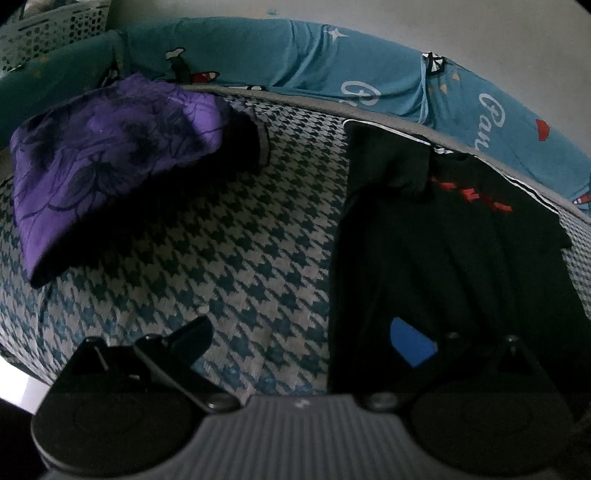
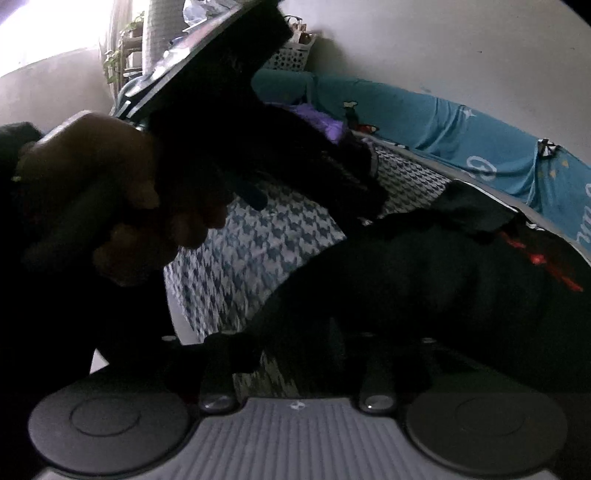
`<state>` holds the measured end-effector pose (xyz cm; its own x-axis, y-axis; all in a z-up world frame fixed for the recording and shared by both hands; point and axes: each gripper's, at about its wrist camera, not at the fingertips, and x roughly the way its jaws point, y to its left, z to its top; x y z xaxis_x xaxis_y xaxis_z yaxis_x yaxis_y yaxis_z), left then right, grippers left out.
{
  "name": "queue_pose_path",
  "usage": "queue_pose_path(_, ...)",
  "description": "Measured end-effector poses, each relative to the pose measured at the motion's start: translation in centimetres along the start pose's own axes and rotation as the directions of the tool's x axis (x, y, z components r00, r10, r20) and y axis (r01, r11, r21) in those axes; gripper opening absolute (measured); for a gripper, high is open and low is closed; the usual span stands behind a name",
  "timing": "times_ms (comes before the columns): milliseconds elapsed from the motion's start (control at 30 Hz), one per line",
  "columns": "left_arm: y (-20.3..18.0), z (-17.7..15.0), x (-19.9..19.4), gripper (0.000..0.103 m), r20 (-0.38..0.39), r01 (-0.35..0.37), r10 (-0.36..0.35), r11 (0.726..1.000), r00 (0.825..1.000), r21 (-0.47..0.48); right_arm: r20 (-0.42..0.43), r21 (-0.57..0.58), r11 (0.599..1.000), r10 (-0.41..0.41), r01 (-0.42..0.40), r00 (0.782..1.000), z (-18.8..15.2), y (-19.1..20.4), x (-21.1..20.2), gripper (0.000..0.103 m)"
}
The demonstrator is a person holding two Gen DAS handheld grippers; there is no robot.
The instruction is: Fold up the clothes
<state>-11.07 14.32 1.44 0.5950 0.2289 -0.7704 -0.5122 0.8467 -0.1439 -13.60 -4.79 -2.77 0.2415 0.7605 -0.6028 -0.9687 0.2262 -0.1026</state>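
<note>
Bedding with a blue-and-white houndstooth cover (image 1: 229, 258) carries the laundry. Black garment (image 1: 443, 240) with red lettering (image 1: 472, 195) lies spread on the right part of the bed, its far edge reaching the grey piping at the mattress rim. Purple floral garment (image 1: 110, 158) sits folded on the left part of the bed, well apart from the black one, with bare houndstooth between them. Teal printed sheet (image 1: 332, 62) drapes along the wall behind the bed. White perforated basket (image 1: 48, 29) stands in the far left corner.

Left hand-held gripper (image 1: 314, 343): fingers spread wide, nothing between them. One finger (image 1: 184, 343) shows over bare houndstooth; the other, with a blue pad (image 1: 412, 343), stands over the near edge of the black garment. Contact with the cloth cannot be confirmed.

Right hand-held gripper (image 2: 299, 354): the picture is dark here and the fingertips merge with black cloth, so whether it is clenched or released cannot be told. The black garment (image 2: 443, 277) bulks directly ahead of and against this gripper, its red lettering (image 2: 539, 258) at the far right.

The right wrist view also shows a person's hand (image 2: 110, 192) gripping the handle of the left device, above and to the left of the bed. Purple garment (image 2: 328, 122) is partly visible behind it.
</note>
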Motion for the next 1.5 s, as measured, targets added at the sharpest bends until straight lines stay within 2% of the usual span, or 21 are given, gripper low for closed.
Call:
queue_pose_path(100,0.2,0.4,-0.1,0.103,-0.003,-0.015,0.015,1.000,1.000,0.004,-0.008,0.004,1.000,0.001,-0.001,1.000,0.7,0.4,1.7,0.040)
queue_pose_path(233,0.8,0.8,-0.2,0.103,-0.009,-0.014,0.013,1.000,1.000,-0.012,-0.025,-0.025,1.000,-0.017,0.016,1.000,1.3,1.3,3.7,0.047)
queue_pose_path(367,1.2,1.2,-0.6,0.103,-0.004,0.002,-0.002,1.000,1.000,-0.024,-0.036,-0.047,0.998,-0.054,0.052,0.998,1.5,1.9,5.1,0.046)
queue_pose_path(400,1.2,1.3,-0.7,0.103,-0.001,0.002,-0.002,1.000,1.000,-0.022,-0.036,-0.053,0.997,-0.065,0.063,0.997,1.6,2.0,5.4,0.042)
queue_pose_path(433,1.3,1.4,-0.8,0.103,0.002,0.003,-0.003,1.000,1.000,-0.020,-0.037,-0.060,0.995,-0.077,0.074,0.996,1.6,2.2,5.7,0.032)
queue_pose_path(533,1.5,1.9,-1.2,0.103,0.010,0.009,-0.009,1.000,1.000,-0.019,-0.038,-0.078,0.991,-0.111,0.108,0.993,1.7,2.6,6.5,0.012)
queue_pose_path(600,1.7,2.3,-1.6,0.103,0.019,0.015,-0.014,1.000,1.000,-0.017,-0.043,-0.056,0.992,-0.115,0.112,0.992,2.1,2.3,6.7,0.008)
queue_pose_path(733,2.3,3.6,-2.8,0.103,0.057,0.013,-0.012,1.000,0.998,-0.008,-0.044,0.046,0.997,-0.054,0.056,0.998,3.6,1.7,7.0,0.007)
queue_pose_path(867,2.9,4.9,-3.3,0.103,0.093,-0.012,0.012,1.000,0.996,-0.002,-0.019,0.097,0.995,0.002,0.000,1.000,5.1,1.8,7.4,0.007)
queue_pose_path(933,3.0,5.1,-2.9,0.103,0.090,-0.025,0.026,1.000,0.996,-0.006,-0.029,0.113,0.993,0.015,-0.012,0.999,5.2,1.7,7.8,0.008)
queue_pose_path(1000,2.9,5.0,-2.6,0.103,0.084,-0.026,0.026,1.000,0.996,-0.008,-0.042,0.133,0.991,0.041,-0.035,0.998,4.9,1.4,8.2,0.013)
queue_pose_path(1167,2.1,4.3,-1.7,0.103,0.061,-0.008,0.007,1.000,0.998,0.015,-0.057,0.175,0.983,0.065,-0.054,0.996,4.1,0.7,6.1,0.018)
queue_pose_path(1333,0.9,3.6,-0.8,0.103,0.028,0.017,-0.018,0.999,0.999,0.044,-0.043,0.282,0.959,-0.019,0.031,0.999,2.2,-2.4,2.2,0.021)
queue_pose_path(1500,-0.4,2.8,0.1,0.103,-0.008,0.048,-0.047,0.997,0.999,0.058,-0.068,0.374,0.913,-0.147,0.162,0.987,0.1,-5.7,-0.9,0.024)
